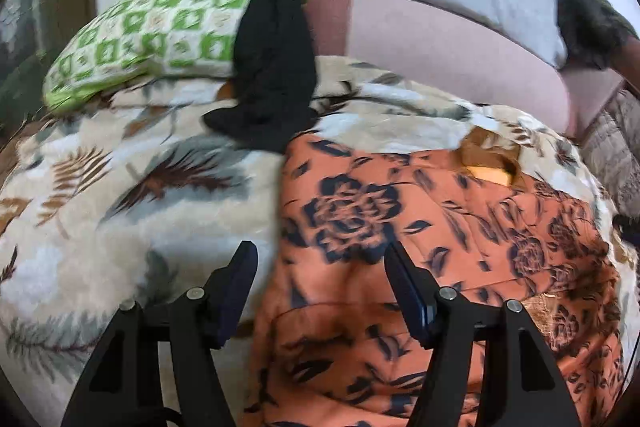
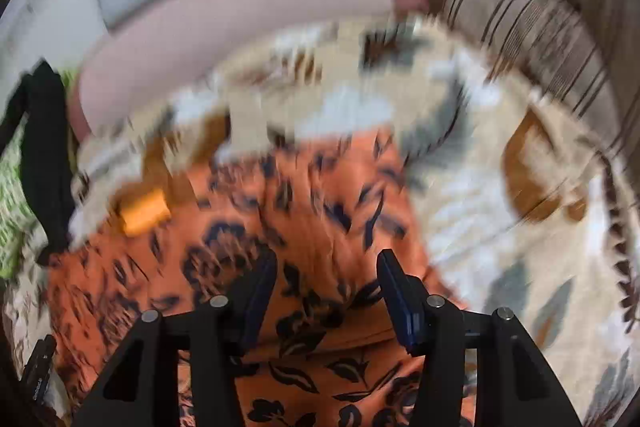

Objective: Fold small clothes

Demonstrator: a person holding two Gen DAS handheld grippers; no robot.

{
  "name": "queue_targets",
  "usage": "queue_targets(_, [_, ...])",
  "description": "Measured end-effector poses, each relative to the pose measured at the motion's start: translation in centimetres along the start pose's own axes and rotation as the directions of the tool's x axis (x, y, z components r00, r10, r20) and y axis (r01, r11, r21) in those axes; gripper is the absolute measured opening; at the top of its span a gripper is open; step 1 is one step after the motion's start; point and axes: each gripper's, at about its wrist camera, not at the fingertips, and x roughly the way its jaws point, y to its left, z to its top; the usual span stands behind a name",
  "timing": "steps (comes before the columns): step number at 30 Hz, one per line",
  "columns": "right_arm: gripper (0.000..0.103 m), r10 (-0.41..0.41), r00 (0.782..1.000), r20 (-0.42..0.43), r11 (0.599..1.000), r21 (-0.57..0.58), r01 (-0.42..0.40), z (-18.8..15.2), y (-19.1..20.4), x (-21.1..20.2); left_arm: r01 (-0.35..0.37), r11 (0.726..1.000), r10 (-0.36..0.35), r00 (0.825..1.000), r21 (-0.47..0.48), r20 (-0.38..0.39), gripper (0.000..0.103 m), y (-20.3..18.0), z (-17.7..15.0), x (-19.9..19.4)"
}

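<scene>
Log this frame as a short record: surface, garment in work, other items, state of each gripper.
surface: leaf-print blanket
garment: orange floral cloth, spread flat on the blanket
other cloth: black garment, draped over the green pillow
behind: pink cushion
left gripper: open, over the orange cloth's left edge, holding nothing
right gripper: open, over the orange cloth, holding nothing

One orange floral garment, one black garment, one green-checked pillow, one leaf-print blanket.
</scene>
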Motion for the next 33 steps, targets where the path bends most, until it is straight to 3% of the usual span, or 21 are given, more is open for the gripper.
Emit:
queue_targets(3, [0.061,0.205,0.979,-0.001,0.978,-0.035,-0.205,-0.2,0.9,-0.4,-0.09,0.993,0.1,0.985,0.076,-0.143,0.067,-0.7,-0.9,3.4])
queue_targets(5, [0.066,0.258,0.954,-0.154,0.964,-0.018,-0.264,-1.1,1.1,3.0,-0.083,0.996,0.087,0.985,0.033,-0.152,0.069,-0.1,-1.3,4.0])
queue_targets(6, [0.065,0.246,0.921,-0.301,0.969,0.048,-0.243,-2.0,0.3,6.4,-0.077,0.997,0.08,0.986,0.023,-0.149,0.068,0.0,-1.0,3.8])
queue_targets(7, [0.061,0.257,0.914,-0.313,0.966,0.117,-0.231,-2.5,-0.9,7.2,-0.072,0.997,0.074,0.989,0.02,-0.126,0.068,0.0,-0.7,3.0])
queue_targets(8, [0.055,0.286,0.923,-0.258,0.955,0.159,-0.251,-2.2,-1.6,6.4,-0.077,0.997,0.078,0.992,0.021,-0.097,0.068,0.0,-0.5,2.4])
queue_targets(10, [0.056,0.305,0.937,-0.172,0.949,0.137,-0.284,-1.4,-1.4,3.8,-0.085,0.996,0.086,0.995,0.021,-0.057,0.068,0.0,-0.3,1.8])
queue_targets(12, [0.07,0.304,0.943,-0.134,0.952,0.063,-0.298,-1.2,-0.7,3.1,-0.077,0.996,0.081,0.991,0.048,-0.104,0.068,-0.6,-0.5,2.8])
queue_targets(13, [0.076,0.26,0.95,-0.173,0.965,0.036,-0.258,-1.5,-0.8,4.4,-0.084,0.994,0.095,0.982,0.073,-0.163,0.069,-0.9,-1.1,4.2])
queue_targets(14, [0.077,0.228,0.94,-0.254,0.974,0.06,-0.22,-1.9,-1.5,6.5,-0.083,0.994,0.093,0.982,0.067,-0.164,0.069,-0.8,-1.3,4.5])
queue_targets(17, [0.076,0.313,0.934,-0.174,0.948,0.12,-0.295,-0.6,-1.4,4.6,-0.072,0.997,0.074,0.991,0.025,-0.113,0.068,-0.3,-0.5,2.8])
queue_targets(19, [0.075,0.355,0.927,-0.12,0.935,0.069,-0.349,0.6,-0.1,3.1,-0.101,0.995,0.101,0.993,0.015,-0.056,0.068,-0.1,0.0,1.9])
queue_targets(20, [0.075,0.367,0.923,-0.112,0.93,0.045,-0.364,1.2,0.4,3.0,-0.119,0.993,0.12,0.991,0.028,-0.065,0.068,-0.2,0.0,2.0])
queue_targets(22, [0.076,0.363,0.923,-0.13,0.932,0.03,-0.362,2.2,0.6,5.3,-0.149,0.983,0.167,0.971,0.11,-0.169,0.07,-0.3,-0.7,4.5])
queue_targets(23, [0.077,0.302,0.937,-0.174,0.953,0.043,-0.3,2.6,0.2,7.9,-0.137,0.987,0.15,0.975,0.09,-0.162,0.072,0.2,-1.0,4.8])
queue_targets(24, [0.076,0.275,0.92,-0.28,0.961,0.118,-0.251,2.2,-0.9,11.3,-0.141,0.989,0.148,0.976,0.053,-0.162,0.074,0.7,-0.8,4.6])
queue_targets(25, [0.076,0.313,0.915,-0.254,0.946,0.168,-0.277,2.3,-1.6,11.3,-0.132,0.991,0.133,0.977,0.023,-0.164,0.072,0.9,-0.3,4.1])
queue_targets(28, [0.075,0.376,0.918,-0.127,0.922,0.147,-0.357,3.5,-1.7,5.9,-0.145,0.989,0.144,0.988,-0.011,-0.049,0.072,1.2,0.6,1.8])
queue_targets(30, [0.075,0.328,0.94,-0.097,0.944,0.08,-0.322,2.6,-1.9,1.7,-0.131,0.991,0.131,0.991,-0.021,-0.006,0.072,1.1,0.7,0.7])
queue_targets(33, [0.075,0.306,0.949,-0.079,0.952,0.01,-0.306,-1.2,-2.9,-4.8,-0.081,0.996,0.083,0.995,-0.026,0.053,0.072,0.7,0.2,-1.2])
